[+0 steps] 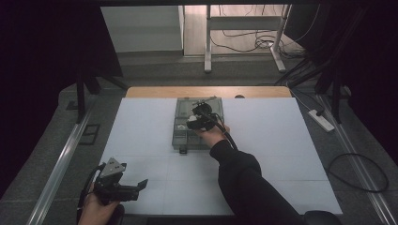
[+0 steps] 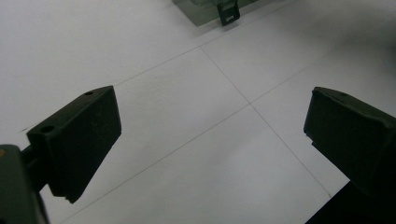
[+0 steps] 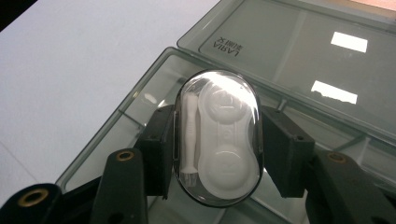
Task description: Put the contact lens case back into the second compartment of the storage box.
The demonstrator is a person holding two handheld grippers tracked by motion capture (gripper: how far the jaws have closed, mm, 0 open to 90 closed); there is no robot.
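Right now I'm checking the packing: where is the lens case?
Right tool grips the lens case over the open grey box, mid-table in the high view.

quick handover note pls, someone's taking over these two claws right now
Right claw: shut on the oval clear case with the white insert, jaws pressing its two long sides, held just above the open grey compartment box. The box's lid is folded back flat.
Left claw: open, holding nothing, over the white table at the near left, well short of the box.
Done: box is open, case is gripped.
Left: cannot tell from here whether the case is going in or coming out; finish that move, release, then probably shut the lid.
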